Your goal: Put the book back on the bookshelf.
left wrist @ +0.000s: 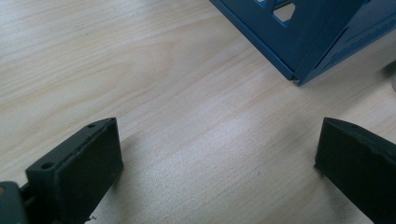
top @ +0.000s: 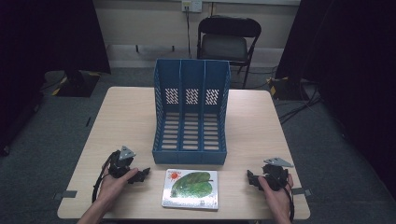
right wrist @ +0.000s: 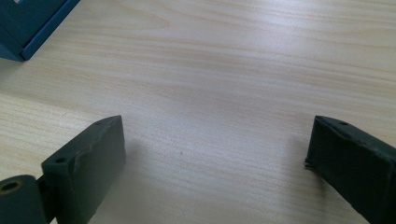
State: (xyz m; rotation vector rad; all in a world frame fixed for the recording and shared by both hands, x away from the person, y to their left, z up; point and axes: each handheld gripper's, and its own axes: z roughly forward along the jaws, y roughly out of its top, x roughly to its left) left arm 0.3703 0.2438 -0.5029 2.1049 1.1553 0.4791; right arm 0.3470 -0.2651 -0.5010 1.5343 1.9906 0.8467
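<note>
Left hand-held gripper (top: 140, 174) resting low on surface (top: 126, 121), near-left, jaws spread wide and released, nothing between them; same wide gap in left gripper view (left wrist: 217, 158), bare wood grain between the two black jaws. Right hand-held gripper (top: 253, 179) near-right on surface, also released, jaws wide apart with bare wood between in right gripper view (right wrist: 215, 154). Both pointing inward toward book (top: 190, 188), neither touching it. Held by left hand (top: 114, 184) and right hand (top: 275, 193), forearms entering from near edge. Grey three-cornered plates on top of both.

Book lying flat on surface at near edge, centred between the two grippers, well clear of each. Cover white with large green leaf shape and small red-orange sun at its far-left corner. Lying just near of blue file rack (top: 191, 112), small gap between, not touching.

Blue file rack upright mid-surface, three compartments, slotted floor, perforated back panels, open front facing near side, all compartments empty. Rack corner visible top right in left gripper view (left wrist: 299, 37), top left in right gripper view (right wrist: 28, 23).

Beyond surface: black folding chair (top: 226, 39) at far wall, grey carpet floor, dark curtains left and right, cables on floor at far right.
</note>
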